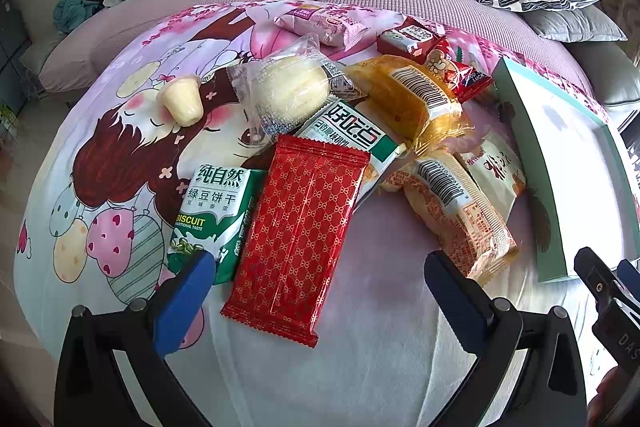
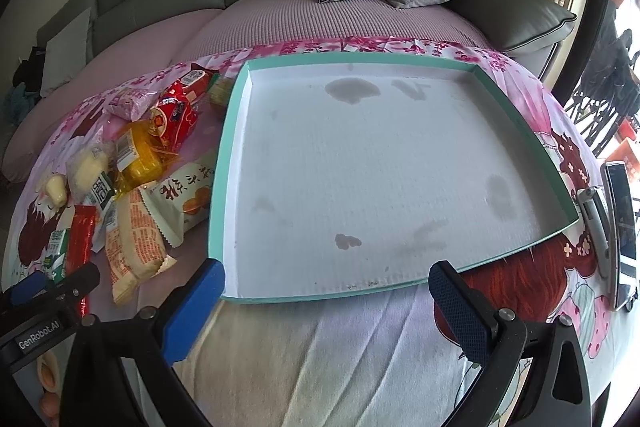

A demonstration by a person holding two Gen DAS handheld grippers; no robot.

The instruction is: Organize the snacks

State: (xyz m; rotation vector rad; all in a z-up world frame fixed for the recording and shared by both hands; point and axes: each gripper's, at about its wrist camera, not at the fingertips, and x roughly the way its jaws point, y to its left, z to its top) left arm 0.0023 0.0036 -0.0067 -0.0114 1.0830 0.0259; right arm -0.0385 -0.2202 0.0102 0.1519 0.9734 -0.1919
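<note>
nothing is sorted yet, as far as the views show. the teal-rimmed tray [image 2: 520, 131] lies open on the cartoon-print cloth [image 1: 120, 131] with its white floor bare except for a few grey stains; no packet is inside it.

all the snacks sit in one loose heap just to the left of the tray. nearest the left tool [image 1: 316, 269] lies the red patterned packet [image 1: 300, 239], flat and partly overlapping the green biscuit pack [image 1: 216, 207] at its left and a green-and-white packet [image 1: 352, 131] behind it. further back are the clear-wrapped pale bun [image 1: 288, 87], the small jelly cup [image 1: 182, 99] lying apart on its side, the orange-wrapped cake [image 1: 416, 99], a red good-luck packet [image 1: 456, 71], a dark red pack [image 1: 408, 37] and a pink packet [image 1: 324, 21]. toward the tray lie a long barcode-printed bread pack [image 1: 456, 211] and a cream packet [image 1: 496, 175] that touches or nearly touches the tray wall.

the left tool is spread wide and holds nothing, its blue pads straddling the near end of the red patterned packet without touching it. the right tool [image 2: 324, 281] is likewise spread and empty, poised over the tray's near rim.

so the whole job remains: every snack has still to be lifted into the tray. the red patterned packet looks the likeliest first pick, being on top and closest.
</note>
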